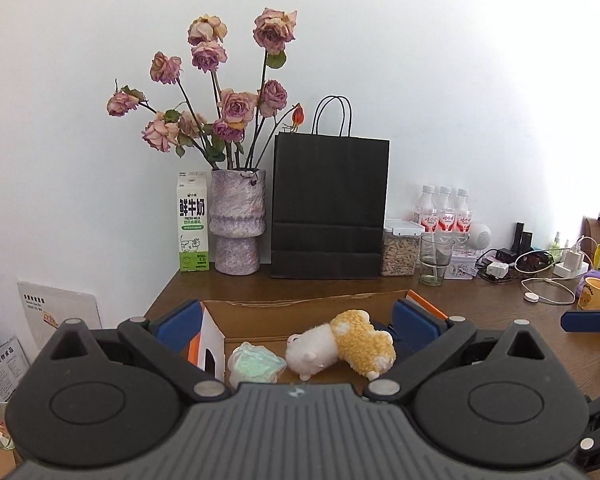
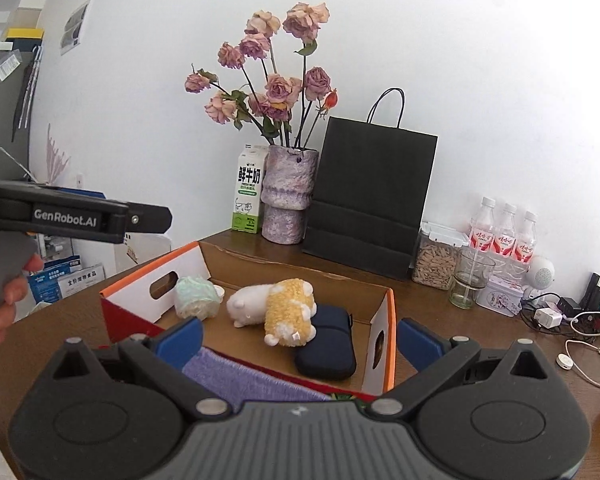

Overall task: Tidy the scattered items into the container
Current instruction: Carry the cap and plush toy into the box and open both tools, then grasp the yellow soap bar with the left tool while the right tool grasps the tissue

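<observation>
Inside the cardboard box (image 2: 388, 320) on the desk (image 2: 440, 300) we see 2 plush toys (image 2: 274, 308), a wrapped packet (image 2: 196, 296) and a dark pouch (image 2: 328, 344): all probably light and soft, best pinched mid-body. Left tool (image 1: 296, 320) and right tool (image 2: 298, 334) are spread, empty.

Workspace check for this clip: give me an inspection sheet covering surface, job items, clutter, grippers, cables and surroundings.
Surface: brown wooden table.
Job's things: open cardboard box holds a white plush toy, a yellow plush toy leaning on it, a dark blue pouch, a pale green packet and a purple cloth.
Clutter: milk carton, vase of dried roses, black paper bag, seed jar, glass, three bottles, yellow mug.
Grippers: left gripper and right gripper open, fingers empty, over the box.
Cables: white cord, chargers at right.
Surroundings: white wall.
</observation>
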A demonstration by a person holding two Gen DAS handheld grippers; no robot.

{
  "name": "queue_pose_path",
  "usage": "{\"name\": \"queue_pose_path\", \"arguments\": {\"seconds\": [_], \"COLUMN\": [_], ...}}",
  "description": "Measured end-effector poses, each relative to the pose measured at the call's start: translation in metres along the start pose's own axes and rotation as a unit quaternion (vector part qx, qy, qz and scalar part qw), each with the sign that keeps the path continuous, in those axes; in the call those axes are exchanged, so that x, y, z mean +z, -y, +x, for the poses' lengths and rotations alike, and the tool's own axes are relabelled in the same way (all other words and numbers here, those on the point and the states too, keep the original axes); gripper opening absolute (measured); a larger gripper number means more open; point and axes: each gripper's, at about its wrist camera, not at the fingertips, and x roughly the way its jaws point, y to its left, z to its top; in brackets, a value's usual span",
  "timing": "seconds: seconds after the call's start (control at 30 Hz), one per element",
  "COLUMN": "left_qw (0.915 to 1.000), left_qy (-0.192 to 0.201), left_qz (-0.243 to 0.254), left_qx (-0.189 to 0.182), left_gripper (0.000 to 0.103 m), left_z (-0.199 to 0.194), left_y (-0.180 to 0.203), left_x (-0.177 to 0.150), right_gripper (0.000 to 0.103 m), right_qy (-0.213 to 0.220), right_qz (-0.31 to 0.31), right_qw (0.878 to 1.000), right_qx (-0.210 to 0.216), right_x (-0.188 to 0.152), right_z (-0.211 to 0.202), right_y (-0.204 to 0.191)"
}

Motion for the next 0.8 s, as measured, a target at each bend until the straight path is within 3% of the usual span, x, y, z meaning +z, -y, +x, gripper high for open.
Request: {"name": "queue_pose_path", "arguments": {"seconds": [0.27,0.6,0.8], "left_qw": [0.9999,0.9975,0.9956], "left_qy": [0.009,-0.043,-0.069], "left_qz": [0.004,-0.046,-0.056], "left_qx": [0.006,0.032,0.031], "left_gripper": [0.103,0.103,0.103], "left_z": [-0.032,-0.038,-0.036], "left_y": [-0.004,-0.017,-0.019], "left_x": [-0.036,-0.100,-0.115], "right_gripper": [0.103,0.103,0.103], "right_qy": [-0.001,-0.043,-0.065], "right_qz": [0.021,0.090,0.100], "right_qw": [1.000,0.995,0.993], "right_qx": [-0.001,0.012,0.018], "right_x": [-0.056,-0.103,-0.117], "right_z": [-0.036,-0.028,-0.019], "right_y": [-0.012,-0.014,-0.020]}}
